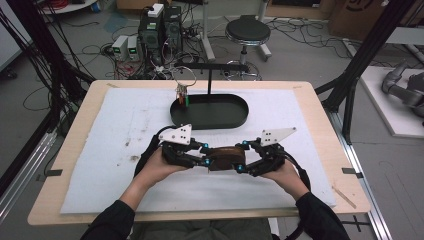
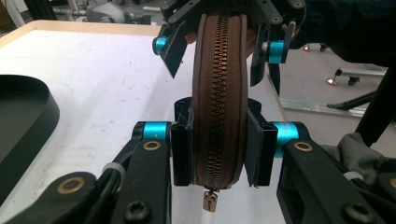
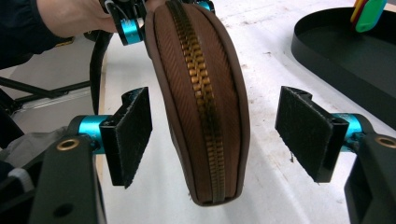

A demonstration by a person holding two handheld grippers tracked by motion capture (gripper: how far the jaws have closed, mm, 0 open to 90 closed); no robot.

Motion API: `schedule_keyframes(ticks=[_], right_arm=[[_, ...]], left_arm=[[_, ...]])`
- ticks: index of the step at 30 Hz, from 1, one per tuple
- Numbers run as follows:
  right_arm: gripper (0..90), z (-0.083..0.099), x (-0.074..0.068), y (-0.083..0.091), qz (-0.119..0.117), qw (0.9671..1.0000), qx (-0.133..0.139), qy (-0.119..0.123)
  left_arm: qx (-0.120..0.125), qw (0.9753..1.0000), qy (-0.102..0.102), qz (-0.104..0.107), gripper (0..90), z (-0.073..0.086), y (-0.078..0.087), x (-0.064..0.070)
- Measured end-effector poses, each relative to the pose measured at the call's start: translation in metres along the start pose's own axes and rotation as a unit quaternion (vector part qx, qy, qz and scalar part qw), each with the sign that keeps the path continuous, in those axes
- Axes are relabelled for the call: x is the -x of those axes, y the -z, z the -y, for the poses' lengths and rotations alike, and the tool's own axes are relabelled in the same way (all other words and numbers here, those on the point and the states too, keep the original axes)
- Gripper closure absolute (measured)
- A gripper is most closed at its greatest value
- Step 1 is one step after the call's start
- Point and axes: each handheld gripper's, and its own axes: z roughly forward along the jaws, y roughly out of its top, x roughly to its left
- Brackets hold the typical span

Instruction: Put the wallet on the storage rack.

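**One pouch, two grippers, one of them gripping**

I count one brown zip pouch (image 1: pixel 226 158), held up between my two grippers near the front middle of the table (image 1: pixel 65 165). There are two grippers: the left gripper (image 1: pixel 204 155) and the right gripper (image 1: pixel 241 157), one at each end of the pouch. Farther back I see one black oval tray (image 1: pixel 225 120) resting on the white mat (image 1: pixel 125 125), with one upright black stand rising from it and a small bunch of coloured tags (image 1: pixel 182 95) hanging at the tray's left end.

In the left gripper view, my left gripper's two pads are pressed flat against both sides of the pouch, so it is clamped on that end. The zip (image 2: pixel 218 88) runs straight up the middle between the jaws, and one small metal zip pull (image 2: pixel 210 201) dangles below the pouch's near end.

In the right gripper view, the pouch's other end sits between my right gripper's jaws, but both pads (image 3: pixel 133 135) stand clear of it with a gap on each side, so that gripper is spread wide and touches nothing. The pouch leans slightly toward the left pad. The tray lies off at the upper right of that view.
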Motion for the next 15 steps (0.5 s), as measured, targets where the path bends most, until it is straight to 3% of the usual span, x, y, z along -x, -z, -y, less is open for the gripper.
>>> schedule_keyframes(ticks=[15], right_arm=[[60.1,0.0013,-0.0045,-0.0013,-0.016,0.9995,-0.011,0.024]], left_arm=[[-0.004,1.0,-0.003,-0.002,67.1,-0.0002,0.0001,0.0006]])
